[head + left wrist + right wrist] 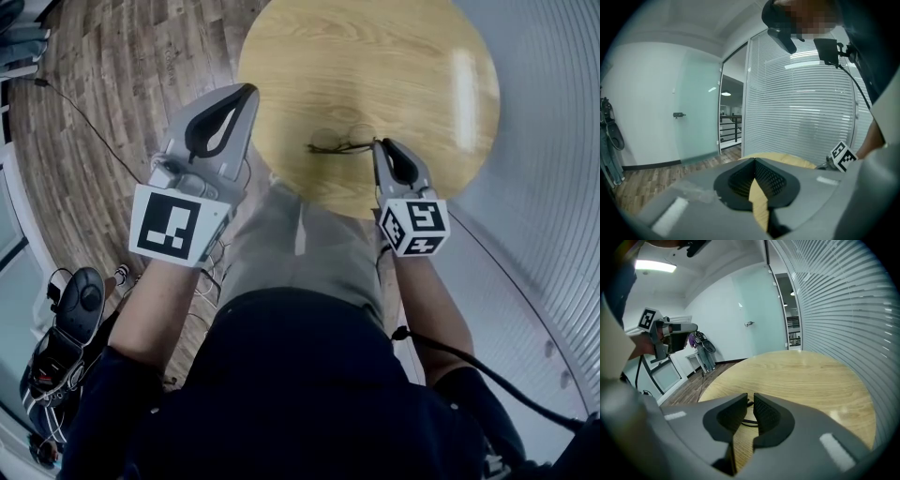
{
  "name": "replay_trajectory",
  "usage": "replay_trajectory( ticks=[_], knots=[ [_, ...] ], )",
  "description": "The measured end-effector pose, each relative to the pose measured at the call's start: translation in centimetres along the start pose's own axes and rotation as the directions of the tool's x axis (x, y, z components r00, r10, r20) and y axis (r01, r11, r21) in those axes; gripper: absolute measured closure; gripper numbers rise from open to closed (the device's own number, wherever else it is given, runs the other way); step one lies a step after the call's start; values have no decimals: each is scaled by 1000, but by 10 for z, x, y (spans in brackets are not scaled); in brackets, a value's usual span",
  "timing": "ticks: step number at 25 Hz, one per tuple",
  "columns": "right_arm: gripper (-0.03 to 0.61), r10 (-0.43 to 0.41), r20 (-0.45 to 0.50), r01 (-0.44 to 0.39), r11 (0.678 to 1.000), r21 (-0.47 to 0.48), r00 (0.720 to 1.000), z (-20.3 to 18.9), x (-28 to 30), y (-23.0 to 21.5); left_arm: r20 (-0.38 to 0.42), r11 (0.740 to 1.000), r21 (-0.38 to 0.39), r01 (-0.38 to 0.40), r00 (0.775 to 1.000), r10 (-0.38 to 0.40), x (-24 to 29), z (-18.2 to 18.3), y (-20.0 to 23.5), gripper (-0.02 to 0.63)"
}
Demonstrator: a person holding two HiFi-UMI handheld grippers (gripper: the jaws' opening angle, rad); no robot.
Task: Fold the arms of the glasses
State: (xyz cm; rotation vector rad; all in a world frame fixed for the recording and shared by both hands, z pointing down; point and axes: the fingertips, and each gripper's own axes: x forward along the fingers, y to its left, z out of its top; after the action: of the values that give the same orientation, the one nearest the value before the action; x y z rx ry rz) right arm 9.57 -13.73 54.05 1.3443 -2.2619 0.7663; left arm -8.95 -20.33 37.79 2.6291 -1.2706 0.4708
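Thin dark-framed glasses (pixel 336 146) lie near the front edge of the round wooden table (pixel 375 56). My right gripper (pixel 377 143) has its tips at the right end of the glasses. In the right gripper view its jaws (pixel 750 397) stand almost together, a thin dark arm of the glasses (pixel 749 422) running between them just above the table (pixel 801 376). My left gripper (pixel 250 89) is held up off the table's left edge, well clear of the glasses. Its jaws (pixel 753 160) meet at the tip and hold nothing.
The table's left edge drops to a wood-plank floor (pixel 112 84) crossed by a black cable (pixel 89 122). A wall of slatted blinds (pixel 553 187) curves close along the right. A dark bag (pixel 66 328) lies on the floor at lower left.
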Motion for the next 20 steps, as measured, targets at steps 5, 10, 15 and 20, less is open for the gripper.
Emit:
replay_trajectory(
  ticks=[5,10,15,20],
  knots=[
    [529,6,-19,-6,1000,17,1000,-7,8,-5,36,1000,-9,3,999,-3,5,0,0,611],
    [529,11,-40,-10,1000,21,999,-9,18,-11,0,1000,-16,-16,1000,16,11,-5,6,611],
    [531,19,-58,-17,999,33,998,-14,15,-12,1,1000,-22,-20,1000,20,4,-4,-2,611],
    [535,17,-72,-15,1000,21,997,-16,11,-13,3,999,-27,-27,1000,27,-2,3,-6,611]
  ],
)
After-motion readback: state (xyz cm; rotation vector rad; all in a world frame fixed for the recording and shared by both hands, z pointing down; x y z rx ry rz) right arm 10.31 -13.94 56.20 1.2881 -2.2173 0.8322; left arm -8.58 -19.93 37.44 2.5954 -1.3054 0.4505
